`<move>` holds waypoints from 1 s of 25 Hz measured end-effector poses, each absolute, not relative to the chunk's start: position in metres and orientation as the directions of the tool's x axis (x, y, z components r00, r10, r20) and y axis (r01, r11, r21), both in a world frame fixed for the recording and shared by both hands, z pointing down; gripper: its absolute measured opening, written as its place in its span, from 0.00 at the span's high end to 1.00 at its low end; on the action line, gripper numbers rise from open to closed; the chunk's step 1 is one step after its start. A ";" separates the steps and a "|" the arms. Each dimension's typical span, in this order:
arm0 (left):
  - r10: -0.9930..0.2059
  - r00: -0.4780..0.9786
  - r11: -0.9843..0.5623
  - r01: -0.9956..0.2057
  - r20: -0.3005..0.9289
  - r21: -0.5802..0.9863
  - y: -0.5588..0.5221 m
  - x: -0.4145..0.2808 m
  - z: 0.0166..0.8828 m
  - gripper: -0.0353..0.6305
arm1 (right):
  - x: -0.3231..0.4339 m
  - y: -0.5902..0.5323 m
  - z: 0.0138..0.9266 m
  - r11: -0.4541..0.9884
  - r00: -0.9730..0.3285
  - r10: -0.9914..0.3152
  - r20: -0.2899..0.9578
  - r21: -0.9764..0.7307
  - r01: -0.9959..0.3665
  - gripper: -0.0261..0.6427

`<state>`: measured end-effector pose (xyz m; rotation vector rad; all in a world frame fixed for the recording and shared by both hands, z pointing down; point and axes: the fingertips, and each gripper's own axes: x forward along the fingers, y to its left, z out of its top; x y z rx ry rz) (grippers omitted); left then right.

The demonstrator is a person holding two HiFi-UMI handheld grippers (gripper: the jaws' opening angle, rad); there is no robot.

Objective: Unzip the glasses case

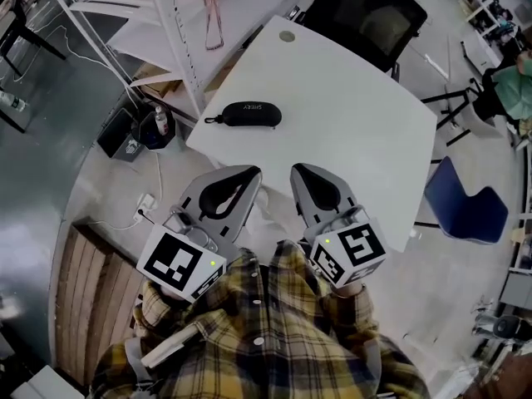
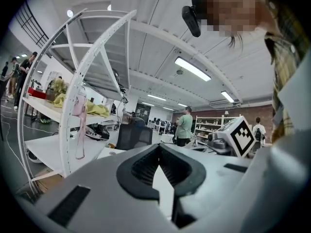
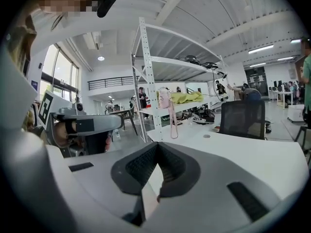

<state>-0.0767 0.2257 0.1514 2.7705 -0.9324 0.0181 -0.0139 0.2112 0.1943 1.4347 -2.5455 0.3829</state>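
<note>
The black zipped glasses case (image 1: 243,114) lies on the white table (image 1: 349,123) near its left edge, with a small pull tab at its left end. My left gripper (image 1: 252,171) and right gripper (image 1: 298,169) hover side by side over the table's near edge, short of the case. Both point toward the table. In the left gripper view the jaws (image 2: 158,148) meet at the tips with nothing between them. The right gripper (image 3: 156,147) looks the same, its tips together and empty. The case is hidden behind the jaws in both gripper views.
A white metal shelf rack (image 1: 179,40) stands left of the table with a pink item (image 1: 212,7) hanging on it. A black office chair (image 1: 366,15) sits at the far side and a blue chair (image 1: 465,202) to the right. People stand in the background.
</note>
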 end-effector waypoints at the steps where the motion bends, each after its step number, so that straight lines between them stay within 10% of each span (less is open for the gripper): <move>1: -0.600 0.795 -0.772 -0.604 0.084 0.199 0.211 -0.072 0.150 0.94 | -0.010 0.197 0.193 0.503 -0.516 -0.804 0.294 -0.127 -0.855 0.96; 25: -0.584 0.780 -0.756 -0.623 0.223 0.200 0.044 -0.015 0.176 0.94 | 0.049 0.045 0.208 0.513 -0.542 -0.755 0.368 -0.183 -0.839 0.96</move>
